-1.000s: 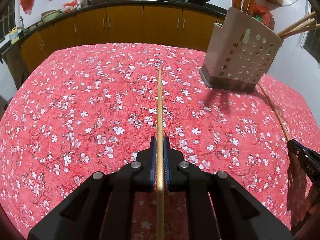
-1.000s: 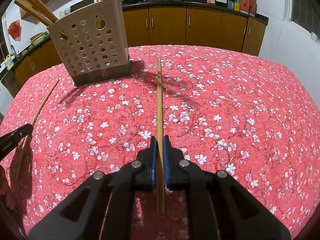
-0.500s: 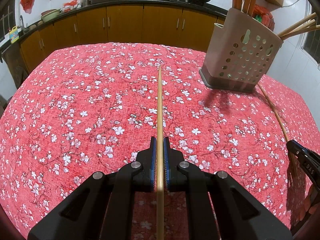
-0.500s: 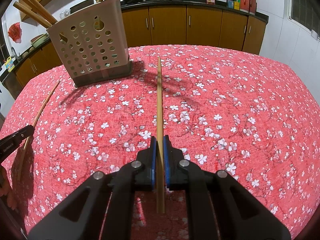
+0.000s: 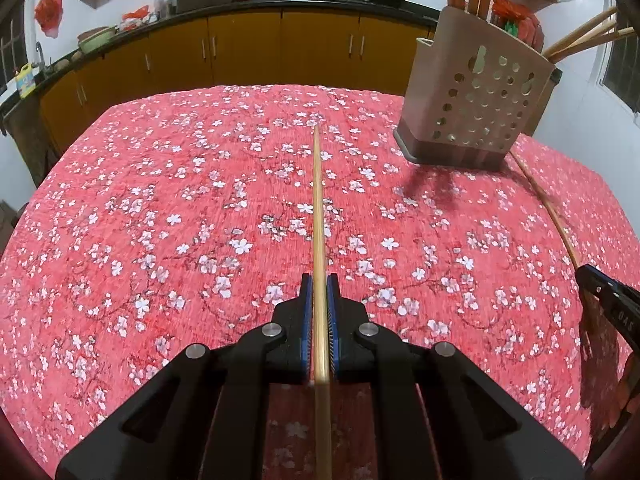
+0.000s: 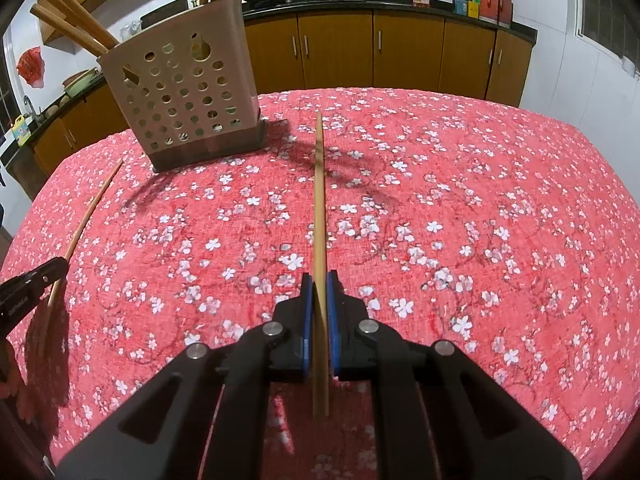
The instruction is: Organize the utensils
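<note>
Left gripper [image 5: 319,300] pinching chopstick [image 5: 318,208], tip pointing left of perforated holder [image 5: 476,108]. Right gripper [image 6: 319,300] clamped on second chopstick [image 6: 319,200], tip right of holder. Risk: thin round smooth bamboo pivoting between pads, missing holder's opening, striking utensils already standing inside. Holder rigid beige plastic; tablecloth [image 5: 140,200] soft, floral, textured.
</note>
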A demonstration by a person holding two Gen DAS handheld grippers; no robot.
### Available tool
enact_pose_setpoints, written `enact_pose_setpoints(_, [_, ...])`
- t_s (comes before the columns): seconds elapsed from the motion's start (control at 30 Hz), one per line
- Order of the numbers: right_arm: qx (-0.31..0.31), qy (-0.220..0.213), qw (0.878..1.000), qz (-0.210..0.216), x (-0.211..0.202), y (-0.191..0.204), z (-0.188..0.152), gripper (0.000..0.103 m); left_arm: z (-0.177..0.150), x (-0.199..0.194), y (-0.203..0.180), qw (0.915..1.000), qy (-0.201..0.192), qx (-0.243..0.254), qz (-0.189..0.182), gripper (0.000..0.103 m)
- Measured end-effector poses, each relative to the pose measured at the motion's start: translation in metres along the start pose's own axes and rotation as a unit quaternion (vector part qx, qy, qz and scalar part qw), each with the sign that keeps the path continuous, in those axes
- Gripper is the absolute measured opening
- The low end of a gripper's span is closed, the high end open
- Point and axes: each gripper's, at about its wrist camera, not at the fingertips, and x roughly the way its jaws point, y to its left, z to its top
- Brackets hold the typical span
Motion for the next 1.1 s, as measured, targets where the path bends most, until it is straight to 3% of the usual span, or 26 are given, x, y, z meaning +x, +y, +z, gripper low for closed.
enact_pose_setpoints(0.5, [0.01, -0.003, 1.0, 0.009, -0.004, -0.002, 0.002, 0.008, 0.001, -0.001, -0.002, 0.9999, 0.005, 0.011, 0.002, 0.008])
enact_pose_setpoints(0.67, [0.021, -0.048, 0.998, 0.018, -0.035, -0.009, 0.013, 0.008, 0.007, -0.018, 0.005, 0.9999, -0.01, 0.001, -0.01, 0.007])
enact_pose_setpoints(1.1, [0.027, -0.178, 0.984, 0.017, -0.115, -0.015, 0.051, 0.008, 0.044, -0.088, 0.01, 0.9932, -0.109, -0.003, -0.041, 0.007])
